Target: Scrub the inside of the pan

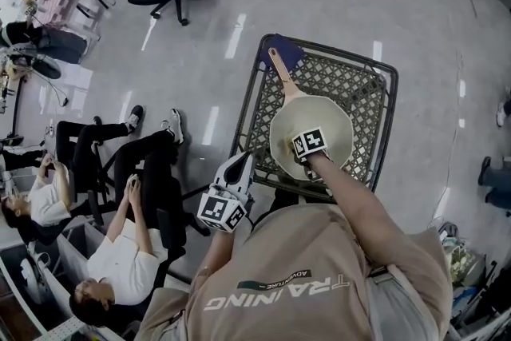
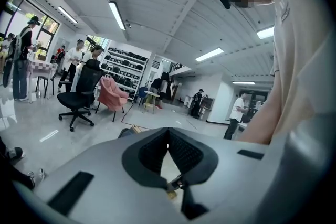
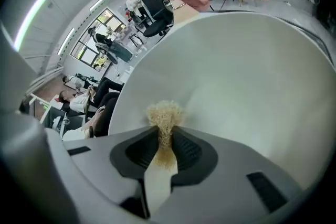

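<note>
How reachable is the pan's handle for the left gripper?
Probably yes: the left gripper hangs at the wire rack's near edge, with nothing between it and the handle, which points away from the right gripper in the pan. Its shut jaws would need opening.

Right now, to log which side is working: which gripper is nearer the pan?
Right. The right gripper is over the pan, its fingers clamping a scrubber; the left gripper is off to the pan's left, outside its rim.

Bright overhead strip lights (image 2: 116,14); fisheye-warped, vignetted edges.
</note>
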{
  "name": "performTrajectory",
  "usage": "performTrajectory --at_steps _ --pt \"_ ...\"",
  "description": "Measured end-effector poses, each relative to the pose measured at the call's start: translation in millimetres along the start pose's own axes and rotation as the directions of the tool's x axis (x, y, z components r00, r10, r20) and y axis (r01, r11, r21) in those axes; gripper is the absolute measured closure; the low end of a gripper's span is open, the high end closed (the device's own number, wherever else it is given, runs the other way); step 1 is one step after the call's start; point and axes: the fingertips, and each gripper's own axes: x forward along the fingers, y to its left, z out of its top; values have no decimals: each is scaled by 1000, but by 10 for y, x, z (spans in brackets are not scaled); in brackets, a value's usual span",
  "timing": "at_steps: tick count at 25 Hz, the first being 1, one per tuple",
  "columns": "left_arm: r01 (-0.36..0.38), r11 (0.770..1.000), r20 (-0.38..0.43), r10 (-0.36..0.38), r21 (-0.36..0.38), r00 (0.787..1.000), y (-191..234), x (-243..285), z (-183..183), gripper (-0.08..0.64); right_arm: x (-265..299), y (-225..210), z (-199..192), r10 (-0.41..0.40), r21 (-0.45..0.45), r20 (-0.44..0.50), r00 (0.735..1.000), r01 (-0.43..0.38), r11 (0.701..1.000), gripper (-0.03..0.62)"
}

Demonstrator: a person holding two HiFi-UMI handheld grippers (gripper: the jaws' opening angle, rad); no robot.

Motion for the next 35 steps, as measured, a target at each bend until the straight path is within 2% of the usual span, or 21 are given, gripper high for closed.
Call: performTrajectory --at_steps 4,7,14,22,24,27,32,35 --pt "6 1000 -30 -6 4 1000 -36 -61 -64 541 145 -71 -21 -12 25 -21 1000 13 1000 503" --pt "10 1000 -48 -10 14 999 -93 -94 -127 542 206 -102 -54 -29 -7 -50 998 29 1000 503" --pt "19 1000 -51 -19 8 998 -108 -49 -186 542 261 -253 -185 -132 -123 -130 983 117 986 503" --pt "38 999 -44 -37 25 998 -162 -84 -100 543 31 -514 -422 -214 -107 -193 958 196 975 502" --pt "40 999 -38 -39 28 999 -161 -83 -71 543 -35 -644 -465 -258 -112 -191 947 240 964 502" --pt "51 998 -31 -50 21 998 -153 -46 -40 541 -201 -857 -512 -343 -135 -206 916 321 937 503" --pt "81 996 -23 -80 29 997 -118 38 -1 541 -205 -982 -413 -383 -206 -191 904 345 916 503" --pt "88 996 -19 -87 33 996 -103 52 8 543 -197 -1058 -430 -430 -285 -189 883 370 884 502"
